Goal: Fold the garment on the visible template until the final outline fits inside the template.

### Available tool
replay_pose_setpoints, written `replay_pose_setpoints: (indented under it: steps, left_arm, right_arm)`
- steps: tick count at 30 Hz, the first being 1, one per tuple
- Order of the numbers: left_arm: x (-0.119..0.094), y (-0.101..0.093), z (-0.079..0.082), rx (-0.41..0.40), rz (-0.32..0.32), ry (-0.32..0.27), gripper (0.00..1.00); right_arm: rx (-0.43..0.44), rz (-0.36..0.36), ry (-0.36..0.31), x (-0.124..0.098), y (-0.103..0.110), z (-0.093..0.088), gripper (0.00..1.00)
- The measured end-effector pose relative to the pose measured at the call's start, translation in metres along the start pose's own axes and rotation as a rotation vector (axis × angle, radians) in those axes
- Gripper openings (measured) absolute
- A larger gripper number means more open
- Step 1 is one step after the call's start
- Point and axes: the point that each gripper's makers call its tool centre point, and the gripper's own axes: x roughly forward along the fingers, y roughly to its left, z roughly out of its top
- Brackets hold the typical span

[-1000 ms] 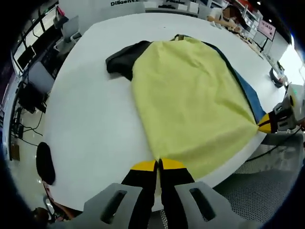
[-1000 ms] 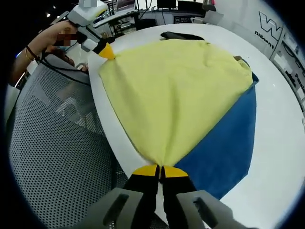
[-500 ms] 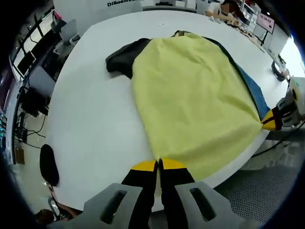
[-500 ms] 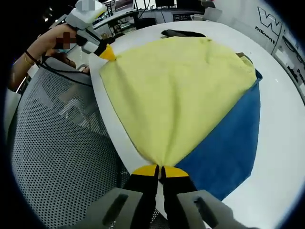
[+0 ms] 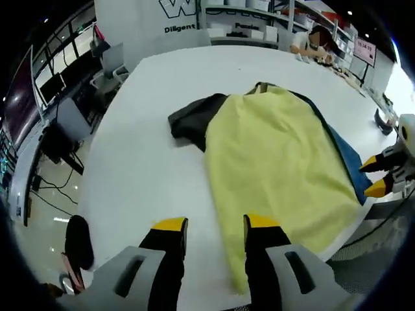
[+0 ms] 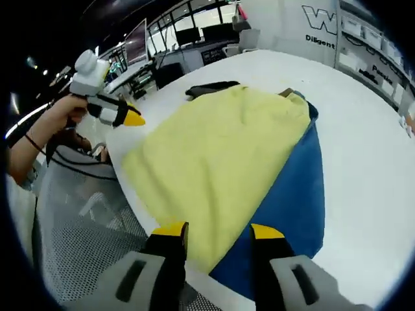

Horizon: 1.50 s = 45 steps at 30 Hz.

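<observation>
A yellow garment (image 5: 279, 162) with a black sleeve (image 5: 191, 118) lies flat on the white table (image 5: 136, 168), over a blue template (image 5: 347, 159) that shows along its right side. In the right gripper view the yellow garment (image 6: 214, 149) covers the left part of the blue template (image 6: 292, 194). My left gripper (image 5: 209, 227) is open above the garment's near hem, holding nothing. My right gripper (image 6: 217, 231) is open above the hem corner at the table edge. The right gripper (image 5: 377, 176) also appears at the far right of the left gripper view, the left gripper (image 6: 120, 115) at the upper left of the right gripper view.
A grey mesh chair (image 6: 84, 227) stands at the table's near edge. Desks with monitors (image 5: 48, 91) lie to the left, shelves (image 5: 259, 26) and a seated person (image 5: 314, 42) behind. A hand (image 6: 55, 116) holds the left gripper.
Both grippers opened and let go of the garment's hem corners, then lifted and drew back. The hem now lies slack on the table.
</observation>
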Motion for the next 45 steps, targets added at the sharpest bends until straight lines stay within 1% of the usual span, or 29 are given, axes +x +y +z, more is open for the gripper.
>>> replay_pose_setpoints:
  steps: [1, 2, 4, 5, 7, 8, 11, 15, 16, 19, 23, 26, 29, 31, 34, 35, 37, 43, 45]
  left_arm:
    - [0.0, 0.002, 0.003, -0.002, 0.003, -0.009, 0.39]
    - [0.001, 0.003, 0.008, 0.001, 0.0, -0.027, 0.4]
    - [0.003, 0.007, 0.013, -0.013, 0.009, -0.037, 0.43]
    - [0.005, 0.009, 0.018, -0.015, 0.013, -0.059, 0.43]
    - [0.005, 0.012, 0.024, -0.035, 0.021, -0.086, 0.45]
    - [0.006, 0.014, 0.028, -0.04, 0.02, -0.104, 0.45]
    - [0.009, 0.017, 0.035, -0.054, 0.021, -0.117, 0.47]
    - [0.015, 0.019, 0.037, -0.059, 0.026, -0.115, 0.47]
    - [0.017, 0.02, 0.038, -0.064, 0.03, -0.123, 0.47]
    - [0.025, 0.026, 0.042, -0.072, 0.041, -0.124, 0.46]
    - [0.037, 0.034, 0.051, -0.114, 0.032, -0.133, 0.43]
    - [0.046, 0.041, 0.058, -0.112, 0.045, -0.143, 0.4]
    - [0.057, 0.045, 0.063, -0.123, 0.044, -0.149, 0.38]
    - [0.067, 0.046, 0.064, -0.128, 0.042, -0.138, 0.39]
    - [0.078, 0.047, 0.068, -0.137, 0.035, -0.139, 0.39]
    - [0.079, 0.046, 0.069, -0.138, 0.032, -0.139, 0.39]
    - [0.09, 0.043, 0.072, -0.142, 0.022, -0.139, 0.39]
    - [0.112, 0.038, 0.073, -0.131, 0.02, -0.114, 0.36]
    - [0.116, 0.036, 0.075, -0.12, 0.022, -0.12, 0.33]
  right_arm:
    - [0.044, -0.012, -0.047, -0.001, -0.005, 0.01, 0.4]
    - [0.075, -0.019, -0.075, -0.001, -0.008, 0.016, 0.44]
    - [0.115, -0.028, -0.134, -0.003, -0.014, 0.029, 0.52]
    - [0.131, -0.042, -0.152, -0.004, -0.018, 0.032, 0.57]
    - [0.125, -0.055, -0.183, -0.004, -0.024, 0.04, 0.64]
    - [0.135, -0.079, -0.209, -0.004, -0.03, 0.045, 0.68]
    - [0.149, -0.097, -0.227, -0.004, -0.038, 0.049, 0.7]
    - [0.173, -0.111, -0.226, 0.002, -0.046, 0.052, 0.7]
    - [0.176, -0.113, -0.223, 0.003, -0.047, 0.052, 0.69]
    - [0.187, -0.124, -0.213, 0.011, -0.052, 0.055, 0.67]
    - [0.197, -0.132, -0.204, 0.022, -0.056, 0.059, 0.65]
    - [0.179, -0.139, -0.187, 0.03, -0.058, 0.061, 0.65]
    - [0.171, -0.147, -0.187, 0.036, -0.062, 0.064, 0.65]
    - [0.173, -0.154, -0.189, 0.04, -0.066, 0.067, 0.65]
    - [0.172, -0.171, -0.188, 0.045, -0.072, 0.069, 0.66]
    - [0.171, -0.178, -0.19, 0.047, -0.073, 0.07, 0.66]
    - [0.173, -0.198, -0.196, 0.051, -0.08, 0.071, 0.67]
    - [0.194, -0.223, -0.182, 0.06, -0.088, 0.069, 0.65]
    - [0.19, -0.225, -0.186, 0.06, -0.088, 0.07, 0.65]
